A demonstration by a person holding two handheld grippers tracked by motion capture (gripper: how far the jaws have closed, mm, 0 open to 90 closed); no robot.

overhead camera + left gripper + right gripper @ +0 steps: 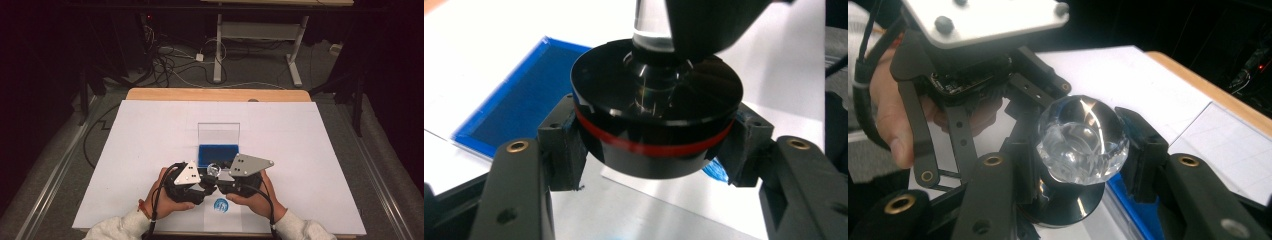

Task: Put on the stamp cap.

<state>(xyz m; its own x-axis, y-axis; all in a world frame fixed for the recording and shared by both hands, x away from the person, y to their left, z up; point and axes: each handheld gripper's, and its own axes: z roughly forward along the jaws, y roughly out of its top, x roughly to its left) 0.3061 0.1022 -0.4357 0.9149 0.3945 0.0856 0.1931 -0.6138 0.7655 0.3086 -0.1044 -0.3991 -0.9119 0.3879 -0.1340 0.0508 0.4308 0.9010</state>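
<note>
White table (150, 150): left tool (656, 150) grips black base (654, 100); right tool (1083, 145) grips crystal ball (1082, 140).

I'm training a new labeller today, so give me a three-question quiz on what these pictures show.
1. True or false: the left hand-held gripper clamps the black base.
2. What does the right hand-held gripper grip? A) clear faceted knob B) blue-lined box C) cable
3. What colour is the stripe around the base?

Key: 1 true; 2 A; 3 red.
</note>
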